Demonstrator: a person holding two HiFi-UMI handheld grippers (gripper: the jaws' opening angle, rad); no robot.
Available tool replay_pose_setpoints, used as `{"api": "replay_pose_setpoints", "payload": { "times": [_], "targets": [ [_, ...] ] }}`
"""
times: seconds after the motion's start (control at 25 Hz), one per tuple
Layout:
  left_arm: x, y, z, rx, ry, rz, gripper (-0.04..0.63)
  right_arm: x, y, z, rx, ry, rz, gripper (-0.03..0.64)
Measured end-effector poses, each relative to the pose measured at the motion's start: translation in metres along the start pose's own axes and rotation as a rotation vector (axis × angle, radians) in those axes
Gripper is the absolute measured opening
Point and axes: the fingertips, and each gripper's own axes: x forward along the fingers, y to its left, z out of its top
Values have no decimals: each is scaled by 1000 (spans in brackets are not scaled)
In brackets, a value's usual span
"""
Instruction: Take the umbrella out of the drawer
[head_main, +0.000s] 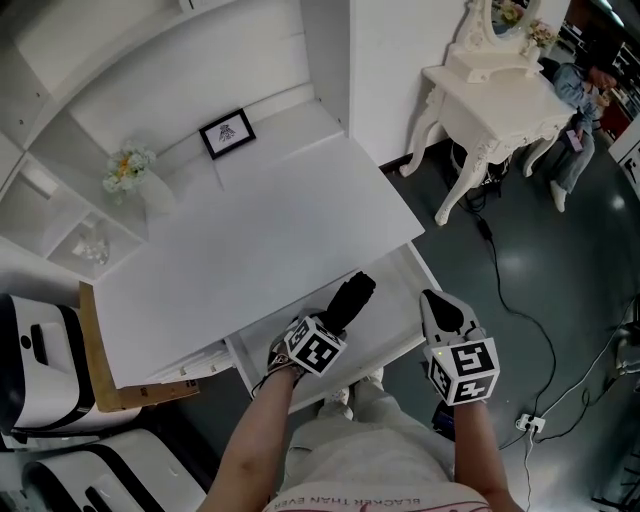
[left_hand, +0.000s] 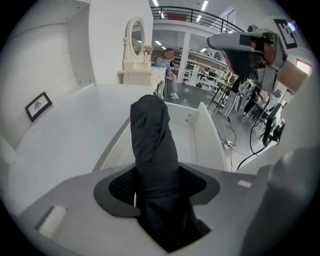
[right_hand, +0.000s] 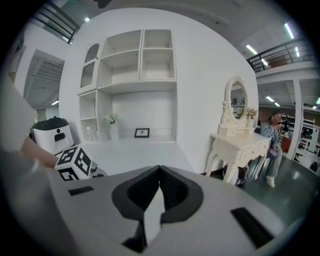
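Left jaws: The left gripper (left_hand: 157, 187) is clamped on the folded black umbrella (left_hand: 150, 135). The bundle fills the gap between the pads.
Umbrella, handling: It is judged light, with a stiff shaft inside a soft, loosely wrapped fabric canopy. The cloth is expected to be slippery and to shift under the pads, so firm pressure is advised.
Umbrella, hold point: A grip across the thick wrapped body is judged best, so that the shaft is trapped through the cloth. The present grip sits near one end, and the longer part projects beyond the jaws.
Umbrella, position: In the head view the umbrella (head_main: 352, 297) extends from the left gripper (head_main: 335, 320) forward over the open drawer (head_main: 400, 300). The far end points toward the white desk top (head_main: 250, 250). Clearance from the drawer floor cannot be confirmed.
Drawer: It is pulled out beneath the desk top, and its interior (left_hand: 192, 135) is seen behind the umbrella.
Right jaws: The right gripper (right_hand: 159, 170) is closed with the tips together and nothing between them. In the head view the right gripper (head_main: 440, 310) is held beside the drawer, apart from the umbrella.
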Motion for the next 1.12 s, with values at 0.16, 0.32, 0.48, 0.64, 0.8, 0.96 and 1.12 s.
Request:
{"api": "replay_pose_setpoints", "payload": {
  "times": [0.16,0.32,0.48,0.64,0.8,0.96,1.12],
  "targets": [
    [-16,4,9,3,-41,28,245,-3,2,14,-10,-34,-3,8],
    [-32,8,20,-11,-91,49,244,-5,5,27,-26,-64,0,8],
    [-52,14,34,-15,-145,83,244,-7,9,45,-49,-100,7,8],
    [-75,22,50,-20,-208,124,245,-9,11,62,-64,-138,7,8],
    [-96,29,64,-35,-276,168,245,-14,9,73,-77,-167,4,8],
    [-119,39,77,-78,-349,207,245,-16,9,87,-92,-195,4,8],
    [-141,48,87,-107,-421,245,245,-20,8,95,-117,-211,8,8]
  ]
}}
